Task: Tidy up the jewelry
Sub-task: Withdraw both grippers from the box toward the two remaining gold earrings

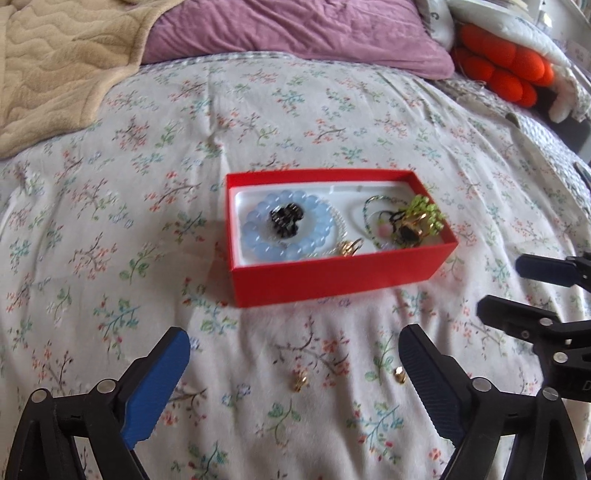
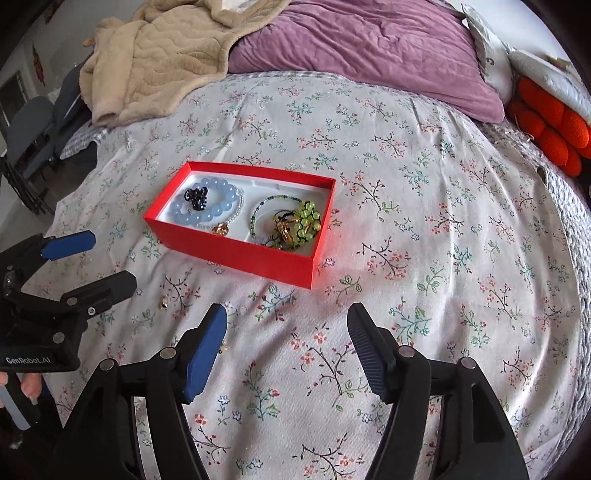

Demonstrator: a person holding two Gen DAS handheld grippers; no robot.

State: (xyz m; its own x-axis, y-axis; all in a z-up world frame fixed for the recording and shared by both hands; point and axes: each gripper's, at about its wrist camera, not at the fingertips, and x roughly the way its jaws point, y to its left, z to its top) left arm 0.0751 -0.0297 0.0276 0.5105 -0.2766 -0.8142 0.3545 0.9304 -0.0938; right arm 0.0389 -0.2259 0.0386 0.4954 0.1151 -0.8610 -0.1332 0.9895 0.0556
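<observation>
We held the left gripper (image 1: 293,363) and the right gripper (image 2: 288,345) low in the frame, each with jaws apart and empty. The red box (image 1: 332,278) sat mid-frame on the floral bedspread (image 1: 147,184), holding a blue bead bracelet (image 1: 258,254). Two small gold pieces (image 1: 300,380) lay between the left gripper's fingers.

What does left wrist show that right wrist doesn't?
Only left wrist: two small gold pieces on the bedspread, one between the left claw fingers, one by the right-hand finger. Only right wrist: grey chairs past the bed edge and a hand on the left handle; just one gold piece is clear. Both: red box with blue bead bracelet, purple pillow, both claws open, right claw.
</observation>
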